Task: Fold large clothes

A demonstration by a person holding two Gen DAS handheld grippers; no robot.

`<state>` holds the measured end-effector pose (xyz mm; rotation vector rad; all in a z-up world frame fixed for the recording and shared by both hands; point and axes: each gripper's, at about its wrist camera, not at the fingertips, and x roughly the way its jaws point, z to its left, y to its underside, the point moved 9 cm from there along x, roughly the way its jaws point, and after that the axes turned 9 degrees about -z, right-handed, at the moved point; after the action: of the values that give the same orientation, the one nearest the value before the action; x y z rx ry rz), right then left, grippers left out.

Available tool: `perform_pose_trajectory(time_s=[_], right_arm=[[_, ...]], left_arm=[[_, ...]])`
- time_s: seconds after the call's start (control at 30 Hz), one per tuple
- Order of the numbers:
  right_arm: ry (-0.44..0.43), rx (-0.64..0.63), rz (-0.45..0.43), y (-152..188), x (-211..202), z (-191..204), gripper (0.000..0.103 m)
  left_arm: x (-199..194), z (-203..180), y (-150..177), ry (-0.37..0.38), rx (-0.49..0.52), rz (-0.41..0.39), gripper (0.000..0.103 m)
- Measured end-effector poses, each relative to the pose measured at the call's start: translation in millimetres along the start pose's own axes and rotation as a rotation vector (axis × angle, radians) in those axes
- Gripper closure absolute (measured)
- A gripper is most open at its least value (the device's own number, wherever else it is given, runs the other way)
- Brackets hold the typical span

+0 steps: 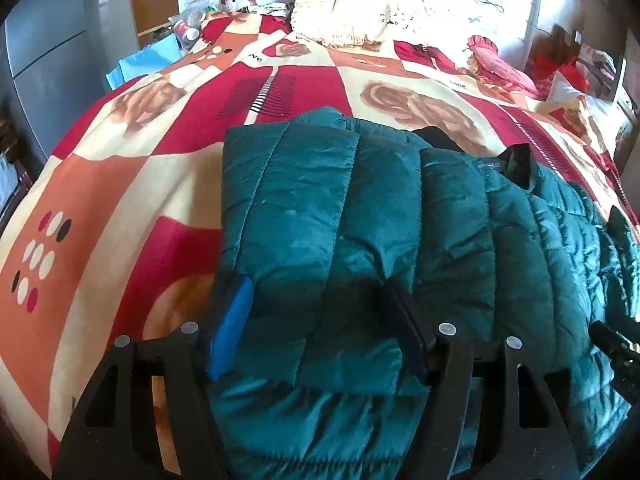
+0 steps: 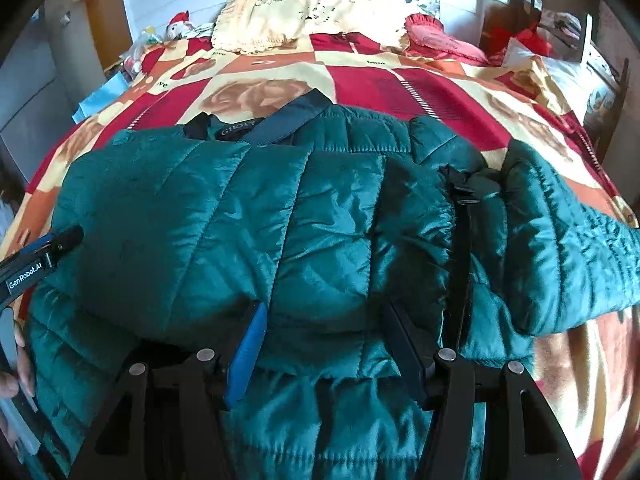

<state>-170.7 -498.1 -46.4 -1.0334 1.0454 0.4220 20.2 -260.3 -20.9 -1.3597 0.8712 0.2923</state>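
Note:
A large teal quilted puffer jacket (image 1: 360, 220) lies on the bed, partly folded, its left side turned over the middle. In the right wrist view the jacket (image 2: 248, 220) shows its collar label at the far edge and one sleeve (image 2: 568, 240) stretched to the right. My left gripper (image 1: 316, 320) is open, its fingers straddling the jacket's near folded edge. My right gripper (image 2: 324, 344) is open too, its fingers pressed around a bulge of the jacket's near hem. The left gripper's body (image 2: 36, 260) shows at the left edge of the right wrist view.
The bed carries a red, orange and cream patterned blanket (image 1: 120, 184). A cream frilled pillow (image 1: 352, 12) and a pink pillow (image 1: 504, 64) lie at the headboard. A grey cabinet (image 1: 44, 52) stands left of the bed; clutter sits at the right (image 2: 560, 32).

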Motion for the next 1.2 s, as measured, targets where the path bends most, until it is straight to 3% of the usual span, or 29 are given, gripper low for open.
perform_pose_trajectory(time_s=[0.23,0.4,0.67,1.0,1.2], right_arm=[[0.05,0.026,-0.041,-4,-27,-17,0.045],[0.061,0.017,0.003,9,-9,-19,0.045],[0.041,0.053,-0.078,4,-55,-29,0.045],[0.073,0.1,-0.1,14,-84,-68,0.044],[0.087,0.15,-0.112,20,-95,-97,0.034]], left_arm=[[-30,-8,3,0.083,-0.077,-0.018,0.035],[-42,-21,14,0.102,-0.057,0.004,0.035],[-74,-42,16,0.162,-0.062,-0.036,0.035],[-84,-75,38,0.196,-0.028,0.002,0.035],[-87,-86,44,0.199,-0.017,0.014,0.035]])
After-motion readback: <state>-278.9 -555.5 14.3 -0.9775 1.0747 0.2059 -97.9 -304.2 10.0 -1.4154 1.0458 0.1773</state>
